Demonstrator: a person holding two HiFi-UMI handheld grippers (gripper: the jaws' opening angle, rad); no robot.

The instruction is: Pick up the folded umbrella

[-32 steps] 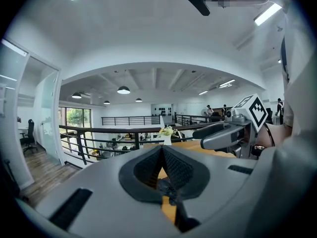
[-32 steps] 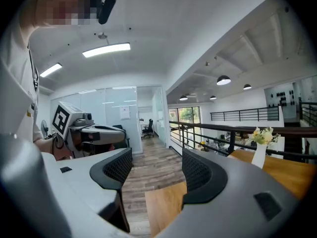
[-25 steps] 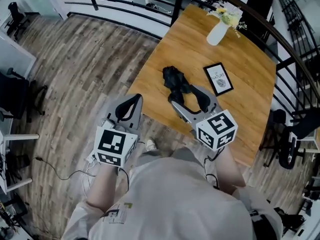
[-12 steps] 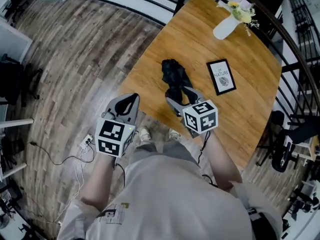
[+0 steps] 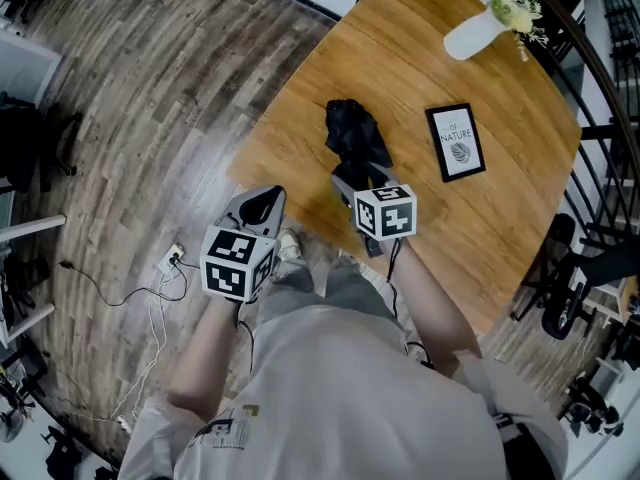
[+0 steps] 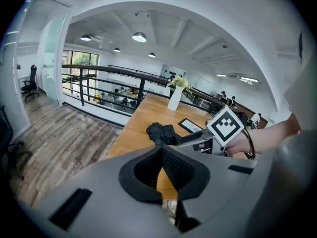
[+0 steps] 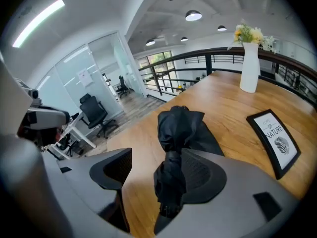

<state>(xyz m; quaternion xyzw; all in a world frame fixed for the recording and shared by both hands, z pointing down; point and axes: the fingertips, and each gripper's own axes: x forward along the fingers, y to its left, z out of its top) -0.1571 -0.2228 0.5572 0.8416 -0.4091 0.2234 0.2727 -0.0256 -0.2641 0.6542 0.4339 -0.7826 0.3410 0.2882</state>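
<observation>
Since half a second ago the right gripper (image 5: 362,176) has pushed forward along the table, and its jaws now straddle the near end of the umbrella (image 5: 352,136). The left gripper (image 5: 262,196) has barely shifted.

Wood-plank floor (image 5: 130,118) fills the left of the head view, with a cable (image 5: 150,298) lying on it. The wooden table (image 5: 470,218) stands to the right, one corner pointing toward the person.

The umbrella is black and folded, and lies on the table near that corner, well apart from the other things on it. In the right gripper view the umbrella (image 7: 179,133) runs lengthwise away from the camera: bunched fabric at the far end, the narrow end down between the jaws.

The right gripper (image 7: 153,175) has its jaws spread apart. The umbrella sits close against the right-hand jaw, with bare table showing between it and the other jaw.

The left gripper (image 6: 162,155) hangs over the floor just off the table edge. Its jaws are closed tip to tip, with nothing between them.

A black picture frame (image 5: 456,142) lies flat to the right of the umbrella. A white vase (image 5: 478,32) of flowers stands at the far corner of the table.
</observation>
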